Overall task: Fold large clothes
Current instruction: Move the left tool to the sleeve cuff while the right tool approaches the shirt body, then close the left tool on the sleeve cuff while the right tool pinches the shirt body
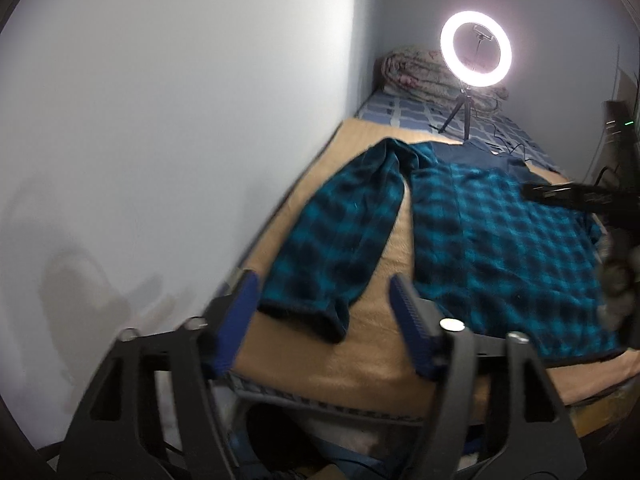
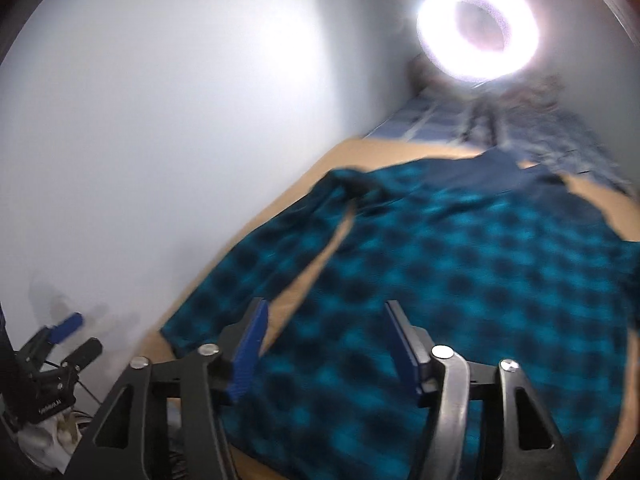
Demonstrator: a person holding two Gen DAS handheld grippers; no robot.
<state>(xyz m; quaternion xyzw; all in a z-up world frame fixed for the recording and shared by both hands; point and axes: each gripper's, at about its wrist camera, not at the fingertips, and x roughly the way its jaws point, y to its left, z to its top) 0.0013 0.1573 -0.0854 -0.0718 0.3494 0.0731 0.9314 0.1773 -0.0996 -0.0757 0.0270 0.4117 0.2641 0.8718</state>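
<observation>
Lying flat on tan blanket, teal plaid shirt, left gripper jaws wide, right gripper jaws wide, empty

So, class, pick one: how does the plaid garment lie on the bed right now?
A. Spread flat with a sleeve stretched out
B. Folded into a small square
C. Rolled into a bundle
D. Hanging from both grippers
A: the plaid garment lies flat on the tan blanket, its sleeve extended; both grippers are open and empty.
</observation>
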